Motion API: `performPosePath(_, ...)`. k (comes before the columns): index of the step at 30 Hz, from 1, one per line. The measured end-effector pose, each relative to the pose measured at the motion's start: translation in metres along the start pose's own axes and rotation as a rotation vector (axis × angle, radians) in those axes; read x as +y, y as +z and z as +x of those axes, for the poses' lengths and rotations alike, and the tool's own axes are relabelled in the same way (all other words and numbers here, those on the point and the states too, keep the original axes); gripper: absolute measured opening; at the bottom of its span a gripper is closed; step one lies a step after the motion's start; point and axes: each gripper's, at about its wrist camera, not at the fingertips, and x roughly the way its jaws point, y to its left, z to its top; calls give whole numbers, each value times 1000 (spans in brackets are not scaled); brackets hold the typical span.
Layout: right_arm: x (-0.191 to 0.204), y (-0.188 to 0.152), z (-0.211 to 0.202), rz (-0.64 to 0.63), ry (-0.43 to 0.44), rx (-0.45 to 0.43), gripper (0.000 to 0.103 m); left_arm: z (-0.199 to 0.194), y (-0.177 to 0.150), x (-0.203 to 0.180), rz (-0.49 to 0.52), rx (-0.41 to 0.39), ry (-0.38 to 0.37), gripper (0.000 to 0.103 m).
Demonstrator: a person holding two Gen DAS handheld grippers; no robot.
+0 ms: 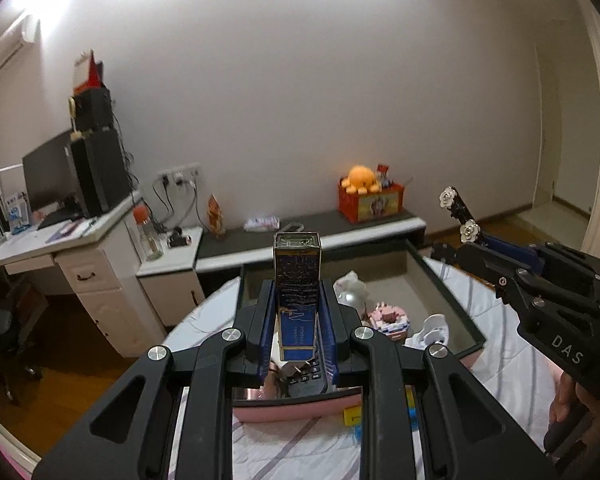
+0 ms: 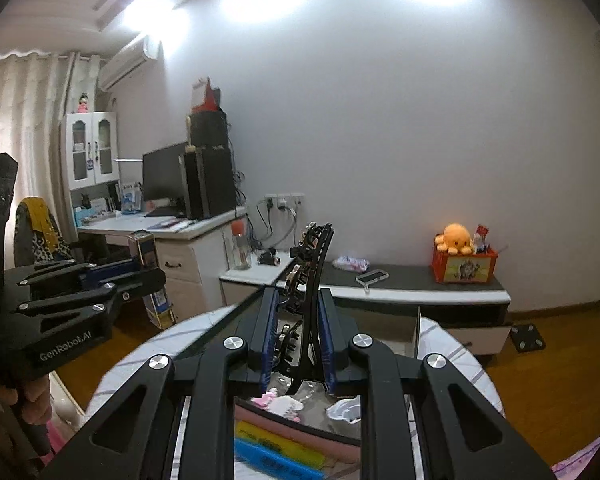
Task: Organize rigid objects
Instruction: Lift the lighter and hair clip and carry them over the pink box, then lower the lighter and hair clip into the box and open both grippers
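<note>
Bedroom, white striped bed sheet (image 1: 500,320) under both tools. Nearest: pink tray (image 1: 296,410) with a remote (image 1: 308,376), yellow and blue bars (image 2: 276,446). Left tongs (image 1: 297,320) clamped on a tall blue-gold box (image 1: 297,280), upright, above the tray. Right tongs (image 2: 298,332) clamped on a black hair claw (image 2: 312,272) with white flowers, standing up between the pads. Beyond: dark-rimmed bin (image 1: 448,288) holding white and pink items. Far: low shelf (image 2: 420,284), orange plush (image 2: 456,236), desk worktop (image 2: 140,224) with monitor.

The right claw (image 2: 298,332) clamps a black hair clip (image 2: 314,276); left claw (image 2: 148,270) grips a blue box (image 2: 150,276)
</note>
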Motion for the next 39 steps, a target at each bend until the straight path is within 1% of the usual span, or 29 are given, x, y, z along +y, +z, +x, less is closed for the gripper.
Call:
performPosePath(5, -19, -13, 33, 23, -4, 69, 20, 48, -6, -1, -7, 81, -4, 21)
performPosePath(12, -31, -31, 72, 40, 3, 157, 20, 98, -26, -2, -39, 157, -3, 22)
performPosePath(17, -32, -42, 91, 43, 23, 213, 20, 121, -38, -4, -30, 201, -17, 22)
performPosePath(21, -31, -47, 100, 55, 25, 234, 20, 126, -40, 0, -31, 208, -14, 22)
performPosePath(22, -32, -48, 101, 61, 28, 239, 20, 127, -40, 0, -35, 207, -14, 28)
performPosePath(23, -31, -48, 102, 64, 30, 245, 20, 127, -41, 1, -40, 208, -15, 43)
performPosePath(24, -31, -48, 101, 64, 24, 245, 21, 126, -41, 1, -44, 206, -13, 54)
performPosePath(25, -32, -47, 101, 64, 21, 244, 24, 125, -41, 1, -44, 201, -9, 72)
performPosePath(26, -32, -46, 99, 63, 20, 239, 36, 121, -40, 1, -40, 184, -2, 80)
performPosePath(27, -32, -45, 97, 63, 17, 232, 52, 118, -40, 0, -35, 174, 1, 82)
performPosePath(28, -32, -43, 93, 58, 9, 219, 58, 115, -39, -1, -30, 170, 1, 83)
performPosePath(29, -31, -42, 91, 53, 7, 210, 62, 112, -37, -1, -26, 167, -2, 86)
performPosePath(31, -29, -38, 85, 45, 5, 198, 63, 104, -35, -1, -23, 158, 17, 91)
performPosePath(32, -29, -36, 82, 46, -1, 191, 68, 99, -34, 0, -21, 150, 28, 95)
performPosePath(33, -29, -34, 75, 44, -16, 175, 77, 94, -33, 0, -22, 139, 32, 97)
performPosePath(34, -28, -32, 71, 41, -25, 163, 81, 86, -33, 1, -25, 125, 31, 99)
performPosePath(37, -28, -27, 54, 42, -51, 119, 81, 62, -31, 6, -54, 72, 31, 103)
performPosePath(39, -28, -24, 40, 46, -65, 84, 83, 44, -31, 10, -74, 33, 28, 103)
